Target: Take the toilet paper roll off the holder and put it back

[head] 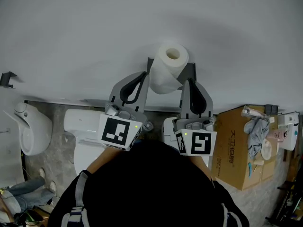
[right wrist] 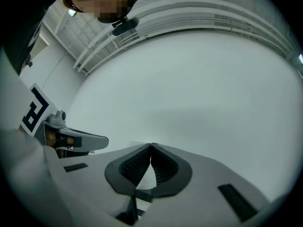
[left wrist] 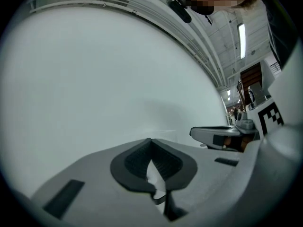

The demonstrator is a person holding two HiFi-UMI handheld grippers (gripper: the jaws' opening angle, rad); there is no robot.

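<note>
While one roll [head: 169, 69] sits on one holder [head: 191, 69], left tool [head: 142, 77], right tool [head: 190, 83] clenched, empty.

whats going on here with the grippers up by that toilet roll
A person holds a two-jaw gripper in each hand, raised toward the white toilet paper roll that sits on its dark grey wall holder. The left gripper and right gripper flank the roll, one on each side. Both have their jaws closed with nothing between them, so neither grips the roll. It has not been taken off the holder.
</note>
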